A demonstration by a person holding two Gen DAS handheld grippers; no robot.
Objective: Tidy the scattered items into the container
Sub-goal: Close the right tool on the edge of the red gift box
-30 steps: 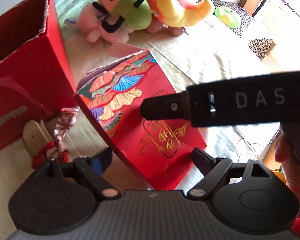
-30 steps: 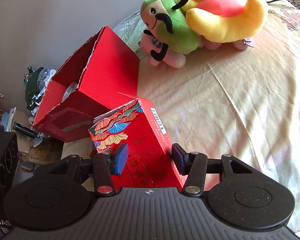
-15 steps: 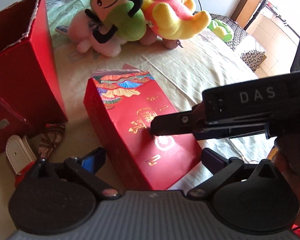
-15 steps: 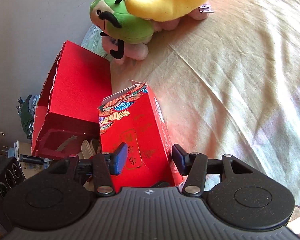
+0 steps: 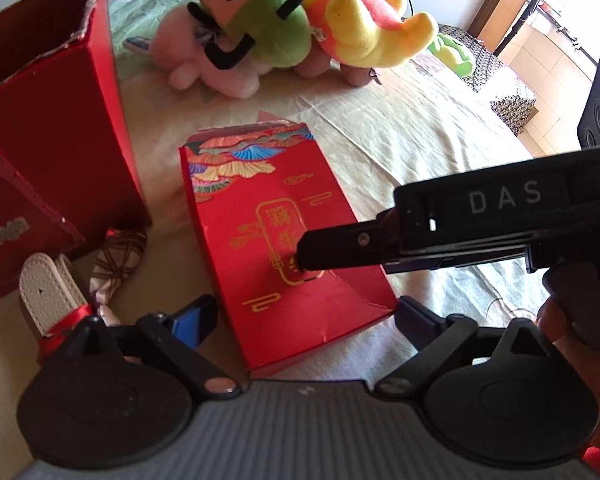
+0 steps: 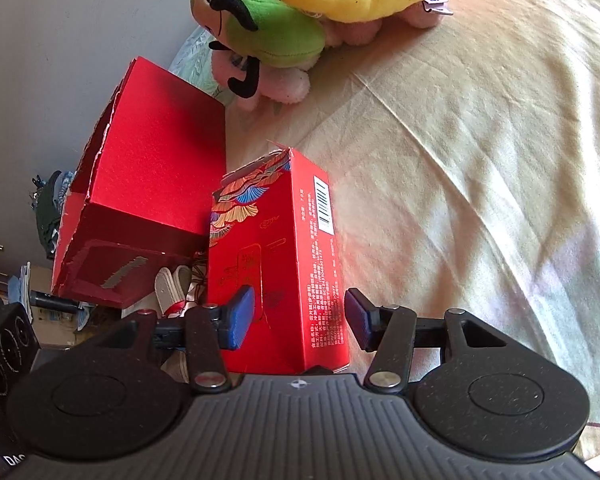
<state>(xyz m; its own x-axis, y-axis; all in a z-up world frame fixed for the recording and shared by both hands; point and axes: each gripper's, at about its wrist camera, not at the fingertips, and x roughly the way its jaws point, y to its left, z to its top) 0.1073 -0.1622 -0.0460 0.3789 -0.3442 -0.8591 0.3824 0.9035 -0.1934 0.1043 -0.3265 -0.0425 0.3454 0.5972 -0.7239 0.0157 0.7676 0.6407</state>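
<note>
1. Red card, matte and torn along its rim, makes up the big open container [image 5: 56, 128] at your far left; it stands upright on the cloth, and its mouth sits higher than anything else on the bed.
2. Tucked against its near wall you have a white slatted piece tied with red ribbon [image 5: 46, 300] and a brown patterned fabric strip [image 5: 120, 256]. What they are exactly is hard to tell.
3. Centre, the smaller red carton [image 5: 284, 248] is the thing to move. It is glossy printed cardboard with gold lettering, a colourful fan motif and a torn far end. Its long axis runs away from you, near to far, and it lies just right of the container with a narrow gap between them.
4. Your left gripper [image 5: 306, 314] is spread wide, its blue pads straddling the carton's near end without touching, so it has hold of nothing.
5. Your right gripper [image 6: 298, 320] is the better placed: in its own view the carton stands between its pads, the left pad against the printed face, the right pad a sliver off the side panel, so not clamped yet.
6. Judged from this, the coming move is close, lift, then carry left and up over the container's rim.
7. Far right, soft plush toys [image 5: 300, 20] are heaped on wrinkled pale cloth [image 6: 480, 160].
</note>
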